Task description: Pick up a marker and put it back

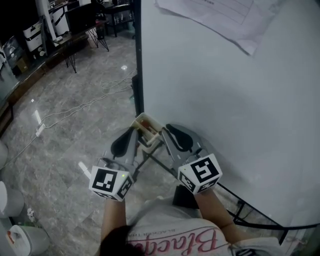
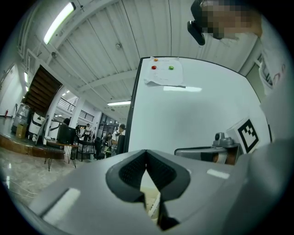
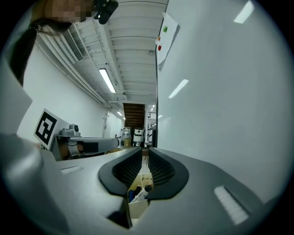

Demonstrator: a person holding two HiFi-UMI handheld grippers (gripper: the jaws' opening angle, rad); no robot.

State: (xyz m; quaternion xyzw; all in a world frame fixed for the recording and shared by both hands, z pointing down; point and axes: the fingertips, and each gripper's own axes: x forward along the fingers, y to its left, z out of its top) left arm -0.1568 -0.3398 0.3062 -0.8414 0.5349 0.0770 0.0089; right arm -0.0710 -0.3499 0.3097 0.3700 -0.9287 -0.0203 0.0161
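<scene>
With left gripper (image 2: 146, 153) closed empty and right gripper (image 3: 144, 155) barely parted, we judge the marker (image 3: 140, 192) light, stiff, slippery: grasp mid-barrel.

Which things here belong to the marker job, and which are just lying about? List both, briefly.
For the job:
- markers
- holder box they sit in, at the whiteboard's lower edge
- left gripper and right gripper, both empty, pointed at the box

Just lying about:
- paper sheet on the board
- floor cable and power strip
- bin
- tables far behind
</scene>
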